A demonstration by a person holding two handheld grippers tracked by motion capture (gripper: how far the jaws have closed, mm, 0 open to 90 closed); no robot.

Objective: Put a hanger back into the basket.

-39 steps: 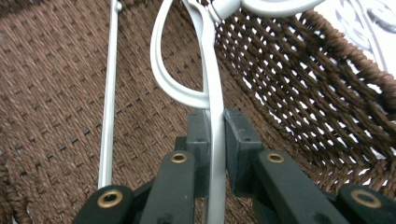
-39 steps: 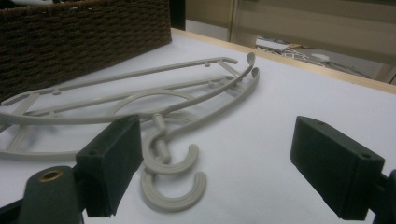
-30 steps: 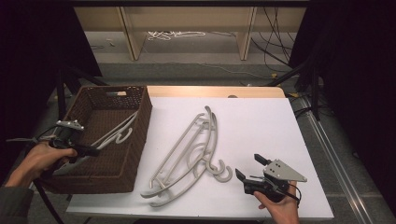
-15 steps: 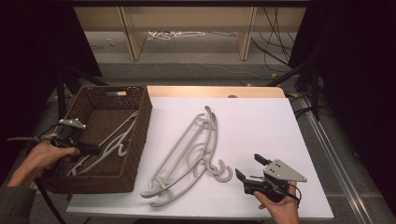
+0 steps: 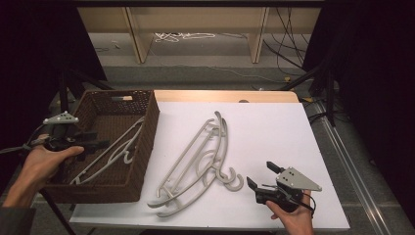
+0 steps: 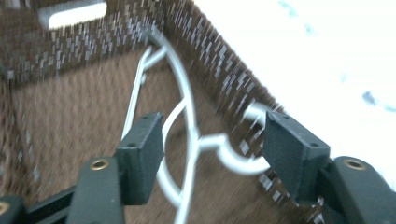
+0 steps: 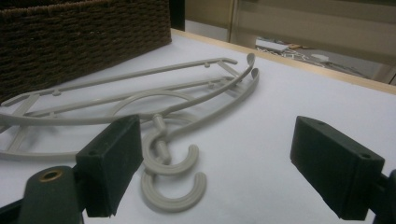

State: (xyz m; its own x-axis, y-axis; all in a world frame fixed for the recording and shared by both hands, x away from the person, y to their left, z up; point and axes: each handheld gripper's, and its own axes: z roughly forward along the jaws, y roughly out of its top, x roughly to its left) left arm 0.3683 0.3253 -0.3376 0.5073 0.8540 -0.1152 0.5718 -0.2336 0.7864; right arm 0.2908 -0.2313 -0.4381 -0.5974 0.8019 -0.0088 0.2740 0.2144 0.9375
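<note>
A pale grey hanger [image 5: 115, 149] lies slanted in the brown wicker basket [image 5: 147, 127] at the table's left. My left gripper [image 5: 95, 142] hovers above the basket's left side. Its jaws have just been opening and stand open. In the left gripper view the hanger [image 6: 187, 107] lies below and past the pads [image 6: 140, 154], which do not touch it. Two more grey hangers [image 5: 195, 156] lie stacked on the white table top, hooks toward me. My right gripper [image 5: 260, 174] rests open near the front edge, just right of those hooks [image 7: 173, 172], with nothing between its jaws.
The white table top [image 5: 274, 127] stretches right of the hangers. The basket wall [image 7: 84, 42] rises at the left in the right gripper view. Beyond the table are a wooden shelf frame [image 5: 137, 34] and cables on the floor [image 5: 186, 36].
The left gripper was shut on the hanger over the basket. It has opened, risen and drawn back left, and the hanger now lies in the basket. The right gripper has not moved.
</note>
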